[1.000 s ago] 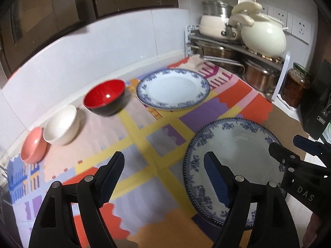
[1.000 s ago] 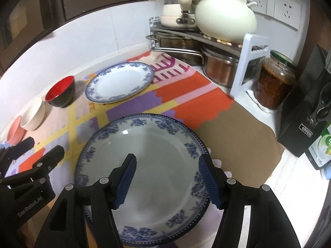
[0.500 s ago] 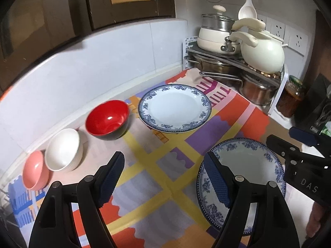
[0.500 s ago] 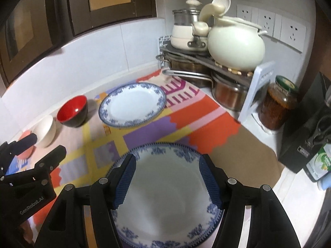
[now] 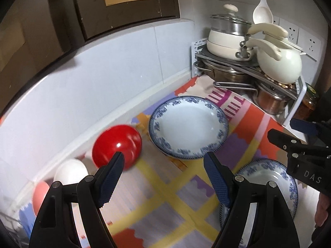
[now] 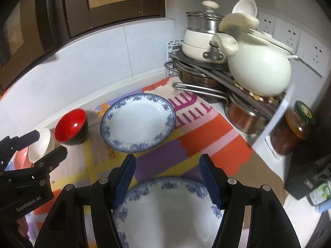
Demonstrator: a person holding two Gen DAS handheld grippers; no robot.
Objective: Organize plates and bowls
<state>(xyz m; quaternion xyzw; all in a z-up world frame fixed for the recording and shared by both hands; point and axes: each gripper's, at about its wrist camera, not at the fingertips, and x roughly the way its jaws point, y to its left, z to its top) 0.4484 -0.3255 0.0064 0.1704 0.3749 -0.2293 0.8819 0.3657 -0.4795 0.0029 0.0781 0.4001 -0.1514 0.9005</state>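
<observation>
Two blue-rimmed white plates lie on the colourful mat: the far plate (image 5: 188,128) (image 6: 137,122) near the wall and the near plate (image 5: 269,181) (image 6: 167,206) towards the front. Left of the far plate, along the wall, stand a red bowl (image 5: 116,144) (image 6: 70,127), a white bowl (image 5: 70,173) (image 6: 40,144) and a pink bowl (image 5: 40,194) (image 6: 19,159). My left gripper (image 5: 163,165) (image 6: 48,142) hovers open above the mat, empty. My right gripper (image 6: 167,165) (image 5: 282,128) hangs open over the near plate's far rim, not touching it.
A corner rack (image 6: 206,68) at the back right carries cream pots (image 6: 258,70) and steel pans, with a ladle above. A jar (image 6: 289,132) and a black box (image 6: 306,171) stand to the right. A tiled wall (image 5: 103,78) runs behind the bowls.
Both grippers have drawn back and upward from the plates, so the whole row of dishes shows smaller and farther off. Jaws stayed as wide as before; no dish moved.
</observation>
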